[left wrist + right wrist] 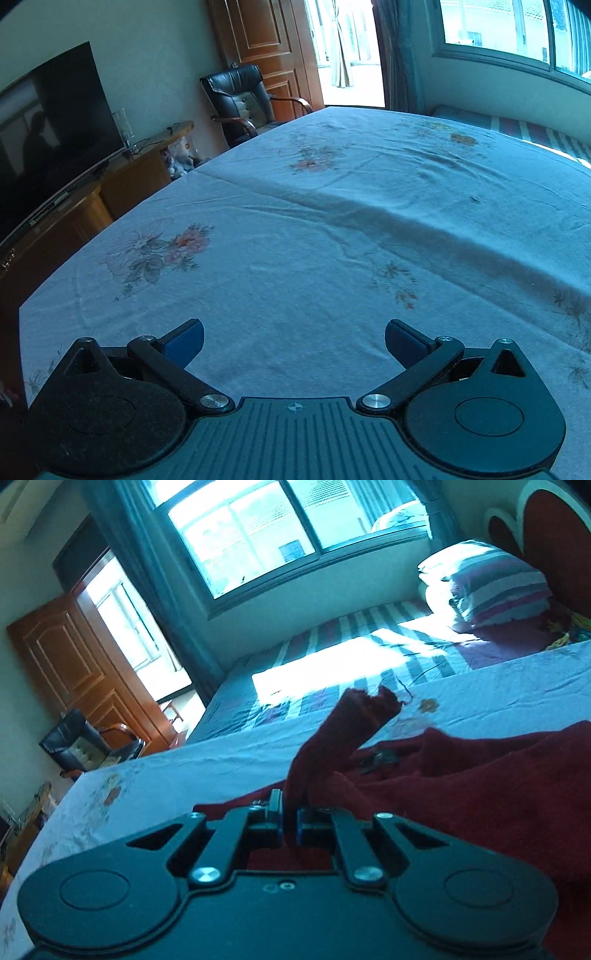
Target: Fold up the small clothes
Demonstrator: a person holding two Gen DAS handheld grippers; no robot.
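A dark red garment (461, 786) lies rumpled on the pale floral bed sheet (155, 775) in the right wrist view. My right gripper (290, 812) is shut on a fold of it, and a strip of the cloth (354, 716) rises from the jaws and sticks up over the bed. In the left wrist view my left gripper (294, 339) stands open with wide-apart blue pads (186, 341) above bare floral sheet (295, 221); no garment shows in that view.
A striped quilt (332, 653) and striped pillow (491, 583) lie beyond the sheet under a window (288, 528). Left of the bed stand a wooden cabinet (74, 206) with a television (48, 133), a black armchair (240, 99) and a wooden door (266, 44).
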